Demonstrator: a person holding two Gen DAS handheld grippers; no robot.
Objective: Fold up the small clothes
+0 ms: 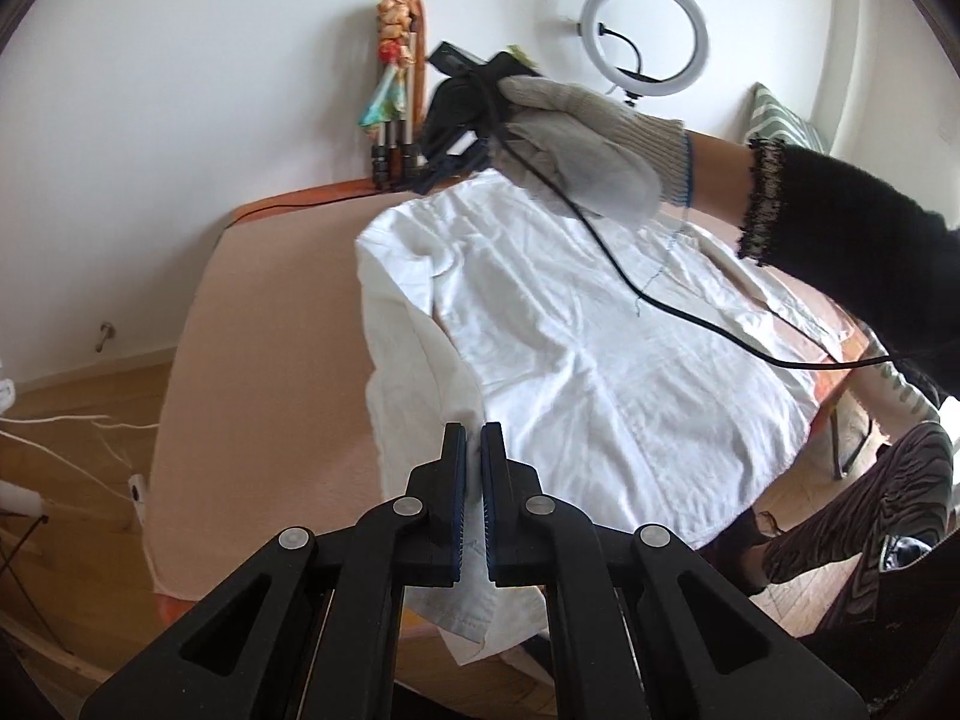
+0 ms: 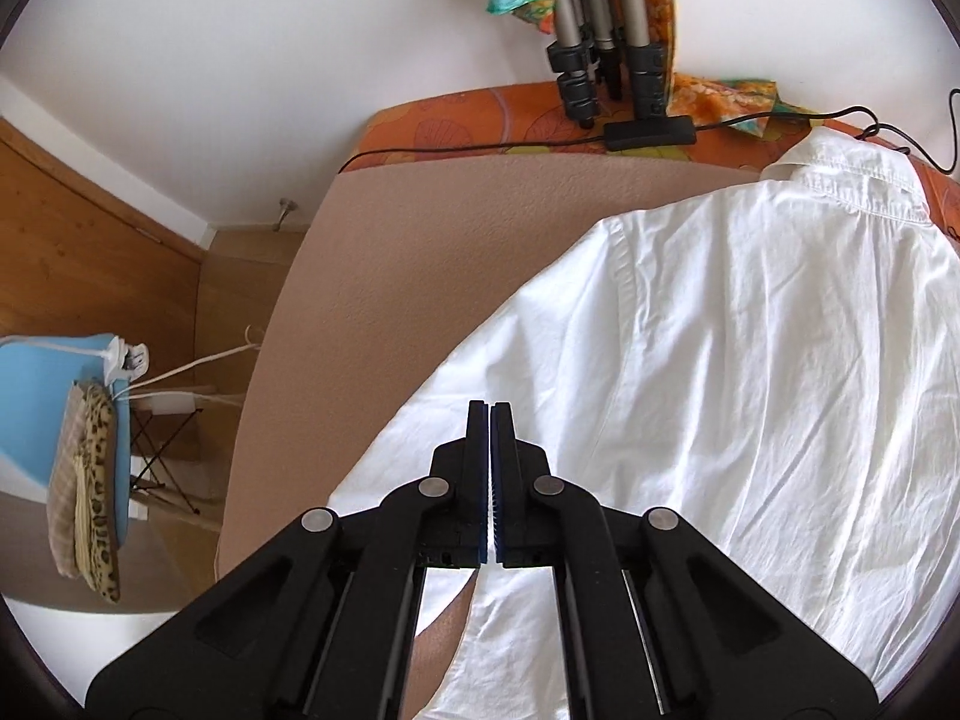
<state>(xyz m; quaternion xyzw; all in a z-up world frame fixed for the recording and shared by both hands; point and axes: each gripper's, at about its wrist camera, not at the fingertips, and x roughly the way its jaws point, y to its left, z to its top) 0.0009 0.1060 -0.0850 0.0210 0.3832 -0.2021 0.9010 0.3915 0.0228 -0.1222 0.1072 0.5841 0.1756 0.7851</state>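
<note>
A white shirt (image 1: pixel 600 330) lies back-up on a pink-covered table (image 1: pixel 270 330), collar at the far end. My left gripper (image 1: pixel 474 438) is shut on the shirt's sleeve (image 1: pixel 420 384), pinching the cloth near the table's front edge, with the cuff hanging below the fingers. In the left wrist view the right gripper (image 1: pixel 456 114) is held by a gloved hand above the collar end. In the right wrist view the shirt (image 2: pixel 750 360) fills the right side. My right gripper (image 2: pixel 489 411) is shut, with shirt cloth between its pads at the sleeve and shoulder side.
Tripod legs (image 2: pixel 600 60) and a black adapter with cable (image 2: pixel 648 132) sit at the table's far edge. A ring light (image 1: pixel 645 36) stands behind. A blue chair (image 2: pixel 60 420) with cloths is left of the table. A cable (image 1: pixel 660 312) hangs over the shirt.
</note>
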